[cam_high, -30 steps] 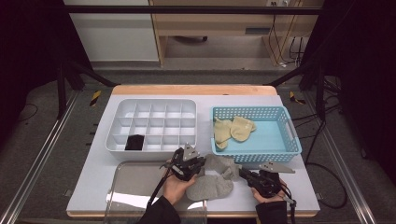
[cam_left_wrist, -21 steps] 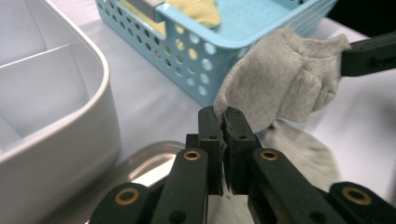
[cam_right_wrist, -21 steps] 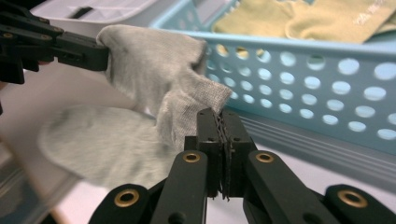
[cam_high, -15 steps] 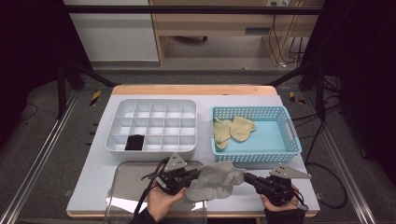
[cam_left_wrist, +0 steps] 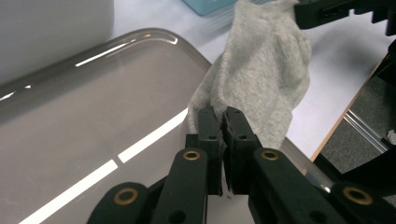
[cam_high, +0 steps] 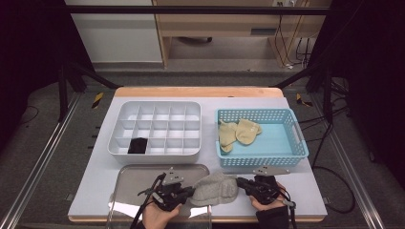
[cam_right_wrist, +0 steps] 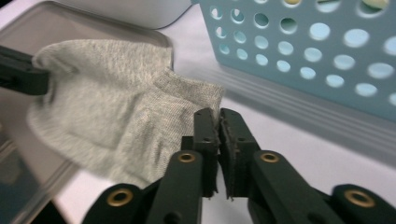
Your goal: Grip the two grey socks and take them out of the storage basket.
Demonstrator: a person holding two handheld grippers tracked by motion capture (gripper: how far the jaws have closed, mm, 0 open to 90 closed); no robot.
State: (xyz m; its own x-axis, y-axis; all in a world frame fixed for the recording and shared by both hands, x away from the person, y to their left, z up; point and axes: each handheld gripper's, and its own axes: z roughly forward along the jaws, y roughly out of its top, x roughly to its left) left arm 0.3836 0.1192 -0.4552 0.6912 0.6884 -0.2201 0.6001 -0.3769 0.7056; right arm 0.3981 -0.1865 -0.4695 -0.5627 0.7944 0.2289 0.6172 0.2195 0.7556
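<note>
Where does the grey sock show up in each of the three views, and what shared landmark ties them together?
High view: grey sock at bottom centre, stretched between the two grippers.
Left gripper view: it hangs at upper centre, pinched in the near jaws.
Right gripper view: it spreads across the left half.
Shared landmark: the clear tray beside the sock.

light: bright table, dark surroundings | glare: tray streaks | blur: basket soft

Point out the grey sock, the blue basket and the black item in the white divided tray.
grey sock [cam_high: 215,189], high view, middle of the fabric.
blue basket [cam_high: 260,158], high view, near wall.
black item [cam_high: 137,145], high view, its centre, in a front-row compartment.
</note>
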